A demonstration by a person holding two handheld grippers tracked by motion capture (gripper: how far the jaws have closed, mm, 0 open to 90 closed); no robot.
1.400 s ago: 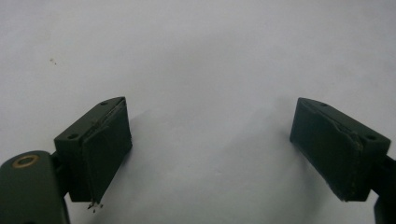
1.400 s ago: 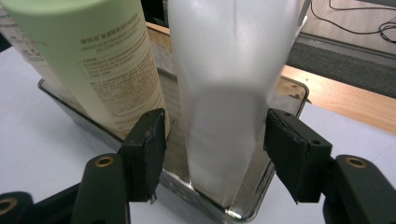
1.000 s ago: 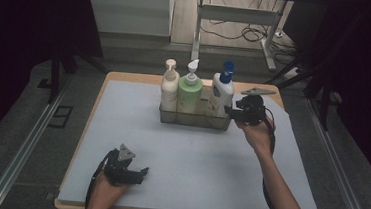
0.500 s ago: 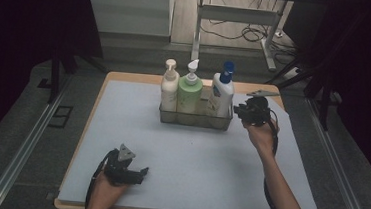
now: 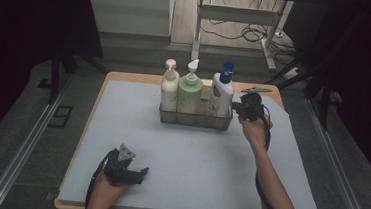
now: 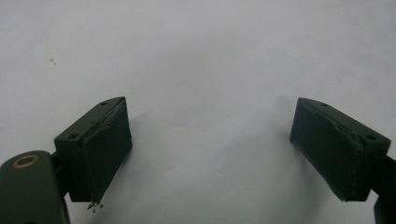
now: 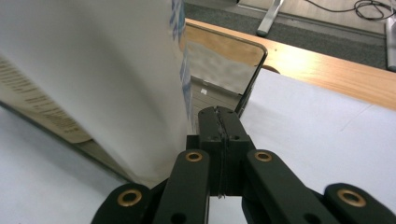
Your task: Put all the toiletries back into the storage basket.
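The white bottle with the blue cap [image 5: 221,93] stands upright at the end of the wire caddy [image 5: 195,118] nearest the right gripper [image 5: 239,107], whose tips sit just beside its lower body; in the right gripper view the bottle's white wall [image 7: 107,88] rises close on the left of the clenched jaws, which are pressed flat together with nothing between them. Judged from its look, the bottle is a smooth plastic one, fairly stiff but likely to give a little under a squeeze, slippery on its glossy label, and heavy or light according to a fill that cannot be seen. Its broad body looks too wide for an easy pinch low down, so the narrower shoulder or neck under the cap seems the safer hold, with a straight lift to clear the caddy rim. Farther from that gripper the caddy also holds a green pump bottle [image 5: 190,92] in the middle and a cream pump bottle [image 5: 169,87] at the far end, all three upright and packed side by side. The left gripper [image 5: 140,173] rests well apart on the pale mat [image 5: 209,161], its jaws spread wide over bare mat.
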